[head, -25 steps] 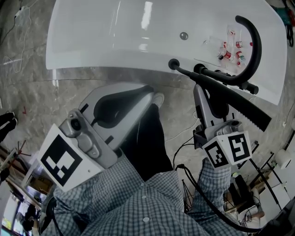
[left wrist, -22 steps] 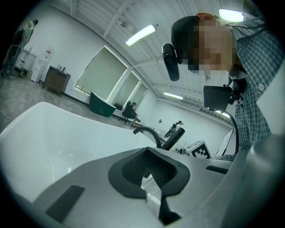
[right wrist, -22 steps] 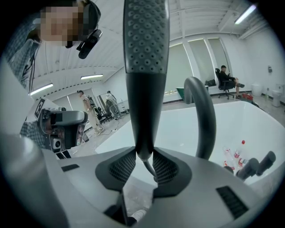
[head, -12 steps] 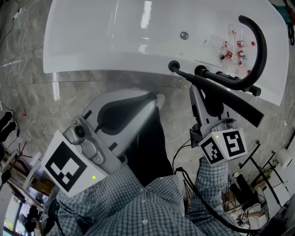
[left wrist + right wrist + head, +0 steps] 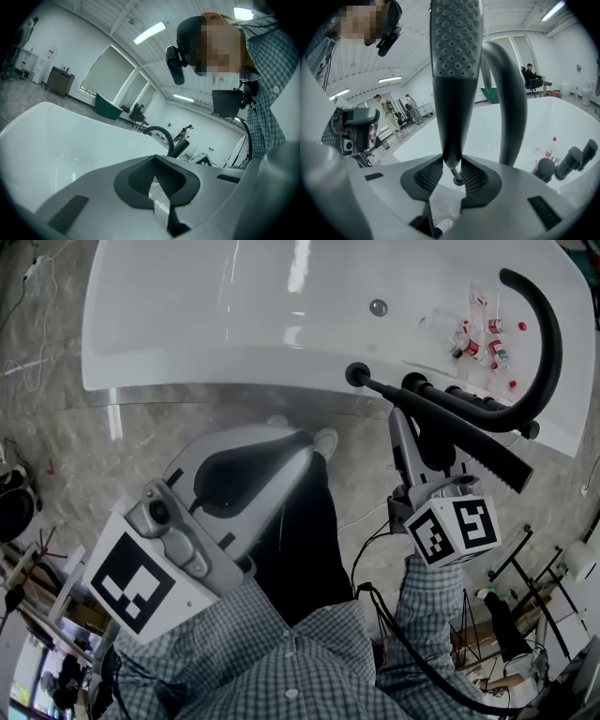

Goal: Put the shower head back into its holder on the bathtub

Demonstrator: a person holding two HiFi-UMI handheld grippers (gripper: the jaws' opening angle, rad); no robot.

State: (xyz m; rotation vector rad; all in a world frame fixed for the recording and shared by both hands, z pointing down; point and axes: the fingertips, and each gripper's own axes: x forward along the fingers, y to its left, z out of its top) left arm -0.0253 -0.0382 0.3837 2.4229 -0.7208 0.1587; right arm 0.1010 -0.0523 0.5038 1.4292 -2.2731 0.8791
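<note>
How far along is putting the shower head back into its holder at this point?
Done: the right gripper has its jaws shut on the shower head at its narrow handle. In hand: the head is held slanted by the black fittings on the bathtub rim. Left: seating it. It does not look docked, and I cannot tell which fitting is the holder. The left gripper is shut and empty.

Black shower head [image 5: 487, 451], white bathtub [image 5: 206, 324], checked shirt [image 5: 281, 662].
</note>
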